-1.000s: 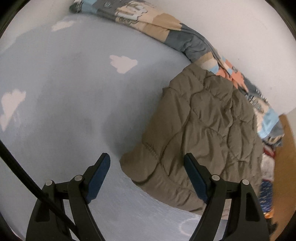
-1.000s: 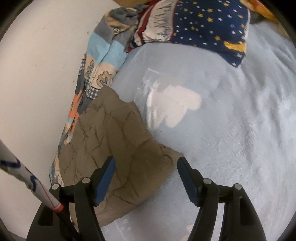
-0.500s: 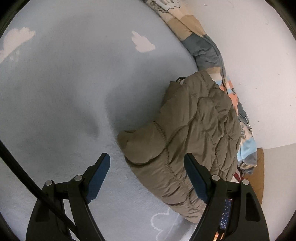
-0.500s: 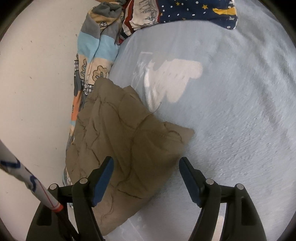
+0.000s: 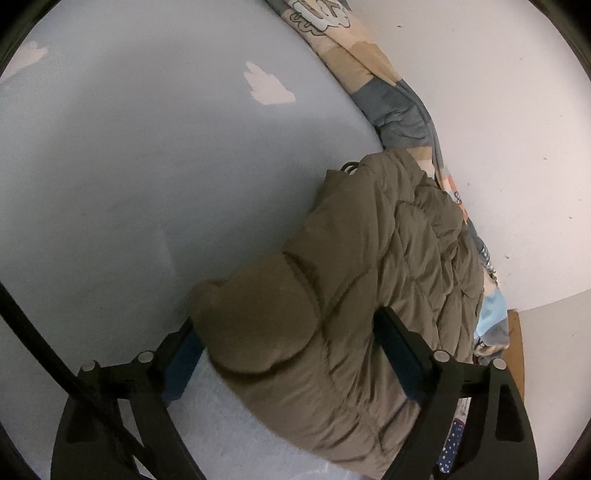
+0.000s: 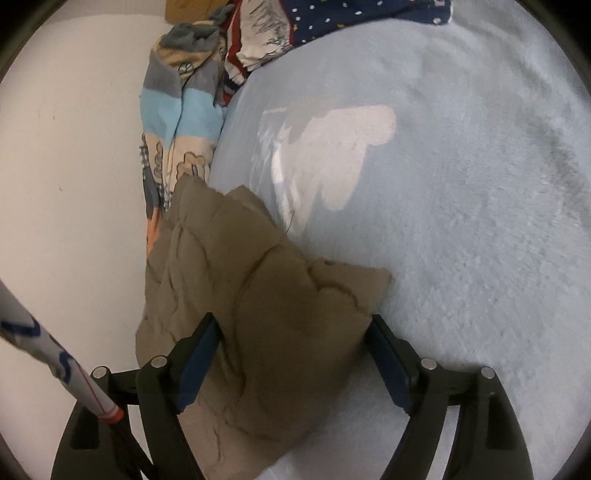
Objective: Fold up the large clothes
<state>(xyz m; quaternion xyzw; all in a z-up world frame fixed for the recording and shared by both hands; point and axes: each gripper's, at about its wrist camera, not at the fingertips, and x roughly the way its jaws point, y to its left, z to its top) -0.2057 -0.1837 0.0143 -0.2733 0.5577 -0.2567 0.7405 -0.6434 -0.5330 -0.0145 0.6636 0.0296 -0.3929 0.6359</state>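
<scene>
left claw is opening, its blue-padded jaws standing wide and straddling the rounded near corner of the olive-brown quilted puffer jacket; the padding is bulging between the jaws, the left pad tucked beside the bulge low down, the right pad lying against the jacket's side. cannot tell whether either pad is pressing in.

right claw is also opening, jaws wide, straddling the jacket's other flat corner; fabric is lying between the pads, the right pad just at the corner's edge.

the jacket is lying folded into a thick bundle on the pale blue fleecy bed cover with white cloud shapes, at the cover's edge against the white wall.

a patchwork blanket of blue, grey and beige cartoon print is running along the wall behind the jacket, touching its far edge.

a navy fabric with white dots and stars is sitting at the far end of the bed in the right wrist view.

a white cable with blue markings and an orange tip is crossing the lower left of the right wrist view.
</scene>
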